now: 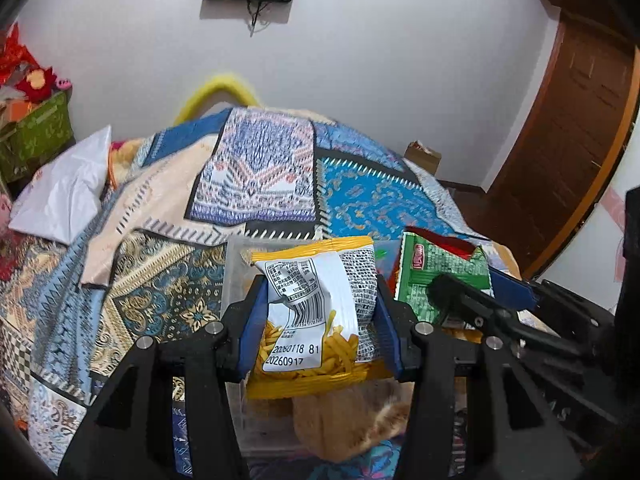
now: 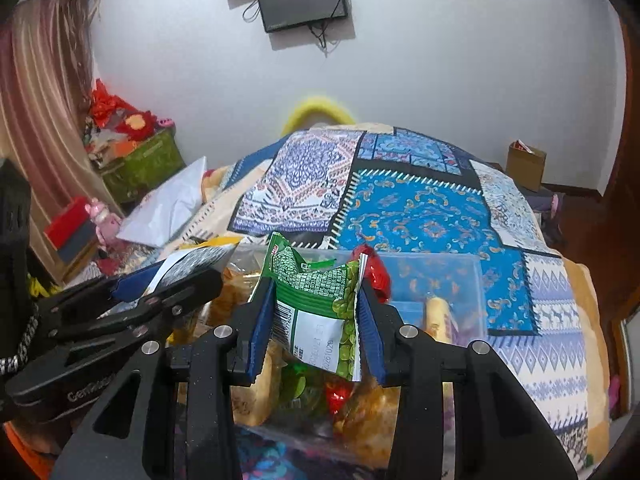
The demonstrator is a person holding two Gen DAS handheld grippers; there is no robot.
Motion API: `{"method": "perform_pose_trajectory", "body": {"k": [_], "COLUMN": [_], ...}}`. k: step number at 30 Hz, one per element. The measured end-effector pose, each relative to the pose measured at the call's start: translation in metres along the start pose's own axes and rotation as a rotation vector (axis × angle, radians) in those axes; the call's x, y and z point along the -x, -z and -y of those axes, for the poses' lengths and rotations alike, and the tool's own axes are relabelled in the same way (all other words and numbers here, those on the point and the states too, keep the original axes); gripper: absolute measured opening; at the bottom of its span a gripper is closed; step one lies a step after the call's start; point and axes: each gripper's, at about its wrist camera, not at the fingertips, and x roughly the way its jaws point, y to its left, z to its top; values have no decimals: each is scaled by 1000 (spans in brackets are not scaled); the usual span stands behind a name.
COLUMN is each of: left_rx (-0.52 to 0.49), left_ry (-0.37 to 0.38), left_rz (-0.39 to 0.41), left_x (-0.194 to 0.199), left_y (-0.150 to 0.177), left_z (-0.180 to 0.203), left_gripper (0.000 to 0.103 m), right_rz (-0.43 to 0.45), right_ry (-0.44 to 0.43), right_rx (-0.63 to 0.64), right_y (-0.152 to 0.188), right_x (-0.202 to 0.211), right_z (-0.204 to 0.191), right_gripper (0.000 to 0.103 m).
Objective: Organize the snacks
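Both packets sit between the jaws directly above the clear plastic bin [image 2: 472, 276], so the coming move is judged a straight drop. Left gripper [image 1: 320, 320] clenched on the yellow fries packet [image 1: 316, 312], long axis running along the fingers. Right gripper [image 2: 316, 324] clenched on the green pea packet [image 2: 320, 300], likewise lengthwise. Count: two grippers, two held packets, one bin; bin contents overlap, uncountable. Bin rests on the patchwork bedspread [image 2: 420, 208].

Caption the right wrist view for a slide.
Right gripper clamps a green snack bag above a clear plastic bin of snacks on a patchwork bedspread.
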Motion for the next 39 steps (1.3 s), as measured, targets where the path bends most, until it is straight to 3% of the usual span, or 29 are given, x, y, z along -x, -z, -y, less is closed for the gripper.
{"method": "perform_pose_trajectory", "body": {"k": [7,15,24,32,34,39], "left_rx": [24,4,-73,-139,-131,-147], "left_ry": [19,41,12,17,22,24], "left_rz": [-40,-1,189,342,365,414], "left_x": [-11,21,118,210,225,253], "left_y": [3,-3,-5,17,23,36], "left_z": [-9,-3,21,46,48,55], "left_gripper": [53,55,55,58,74,90], "right_rz": [-38,-7,116,250,280,355], "right_ry": [7,7,-7,-16,-20,12], "right_rx": [35,37,26,22,18,23], "right_y": [5,-2,-7,3,7,16], "right_x": [-12,16,90,168,182,209], "right_z": [-2,-5,-8,-15,-17,-24], "right_gripper": [38,48,49,49,61,86]}}
